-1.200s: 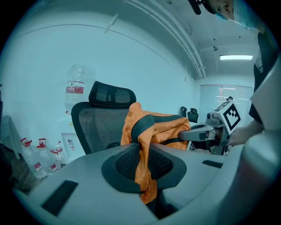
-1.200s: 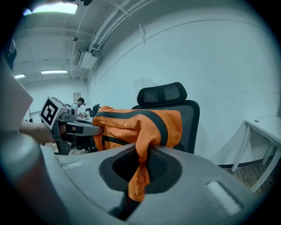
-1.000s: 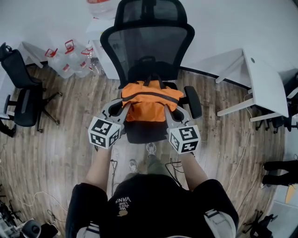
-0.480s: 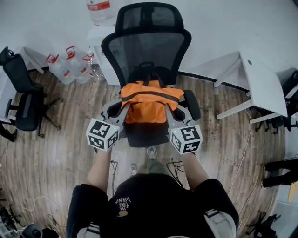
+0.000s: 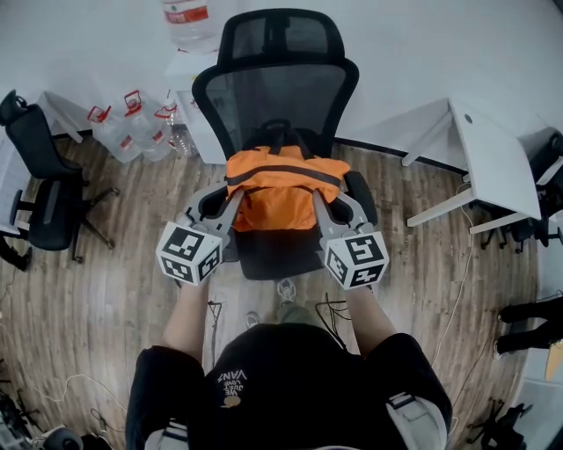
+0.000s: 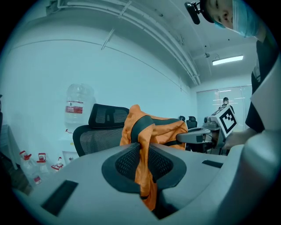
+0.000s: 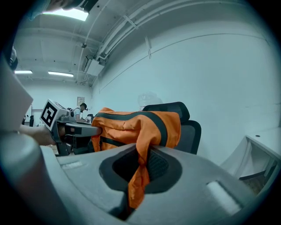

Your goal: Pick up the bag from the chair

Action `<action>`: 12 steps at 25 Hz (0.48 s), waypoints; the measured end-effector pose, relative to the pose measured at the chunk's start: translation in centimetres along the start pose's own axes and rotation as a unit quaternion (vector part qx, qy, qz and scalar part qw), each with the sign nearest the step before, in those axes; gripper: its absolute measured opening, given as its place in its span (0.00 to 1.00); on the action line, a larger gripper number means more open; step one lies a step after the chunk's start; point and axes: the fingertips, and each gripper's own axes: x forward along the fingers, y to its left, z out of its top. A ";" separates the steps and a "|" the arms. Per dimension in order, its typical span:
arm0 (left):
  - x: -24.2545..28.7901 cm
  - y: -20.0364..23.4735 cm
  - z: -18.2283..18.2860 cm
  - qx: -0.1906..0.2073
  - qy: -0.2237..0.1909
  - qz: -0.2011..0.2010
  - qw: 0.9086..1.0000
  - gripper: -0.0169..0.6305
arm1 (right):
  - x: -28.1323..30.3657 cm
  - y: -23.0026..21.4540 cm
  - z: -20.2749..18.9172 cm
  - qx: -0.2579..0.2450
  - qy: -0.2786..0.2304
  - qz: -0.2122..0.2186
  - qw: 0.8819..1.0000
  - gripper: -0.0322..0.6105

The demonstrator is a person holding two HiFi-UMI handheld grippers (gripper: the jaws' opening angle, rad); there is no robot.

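Orange bag [image 6: 159, 130] cloth pinched in gripper views, unseen in head view.

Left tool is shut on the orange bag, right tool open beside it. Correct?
Not quite. The right tool is not open: it is shut on the bag, with a fold of orange fabric pinched between its jaws, as the right gripper view shows. The left tool is shut on the bag, as stated.

bag [image 5: 280, 189] 1 | left claw [image 5: 234, 200] + right claw [image 5: 317, 199] = 2 | red-handled jugs [image 5: 134, 105] 3 | large water bottle [image 5: 186, 13] 1
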 end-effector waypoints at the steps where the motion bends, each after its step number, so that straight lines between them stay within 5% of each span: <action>1: -0.2 -0.1 0.2 0.000 -0.002 0.001 1.000 0.09 | -0.1 0.1 0.2 -0.001 -0.002 0.001 1.000 0.07; 12: -1.2 0.0 2.7 0.011 -0.027 0.002 1.000 0.09 | -0.9 0.8 2.6 -0.007 -0.021 0.008 1.000 0.07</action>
